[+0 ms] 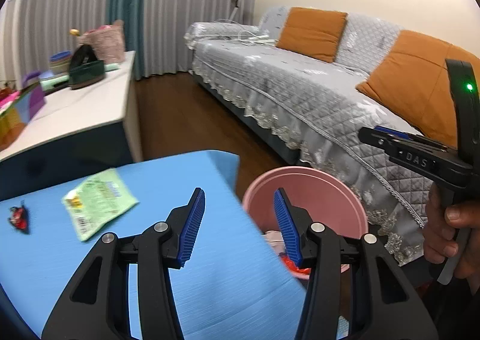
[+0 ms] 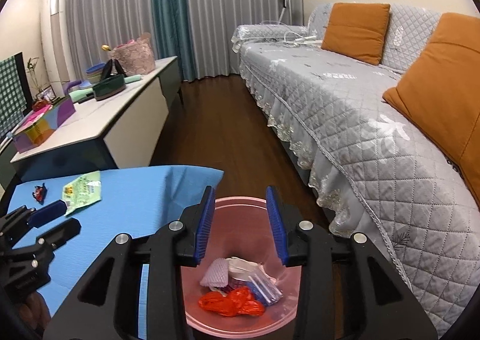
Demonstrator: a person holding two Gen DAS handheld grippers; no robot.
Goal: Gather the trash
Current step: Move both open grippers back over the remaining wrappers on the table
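Note:
A green wrapper (image 1: 97, 202) and a small red-and-black wrapper (image 1: 18, 217) lie on the blue table (image 1: 150, 250). A pink bin (image 1: 315, 190) stands off the table's right edge. In the right wrist view the bin (image 2: 240, 325) holds a red bag (image 2: 231, 302), a white foam net and clear plastic. My left gripper (image 1: 240, 220) is open and empty over the table's right edge. My right gripper (image 2: 241, 221) is open and empty above the bin. The green wrapper (image 2: 81, 190) and red wrapper (image 2: 39, 192) also show in the right wrist view.
A grey-covered sofa (image 2: 360, 100) with orange cushions (image 2: 355, 31) runs along the right. A low white cabinet (image 2: 105, 118) with bowls, boxes and a basket stands at the left. Dark wood floor (image 2: 210, 130) lies between them.

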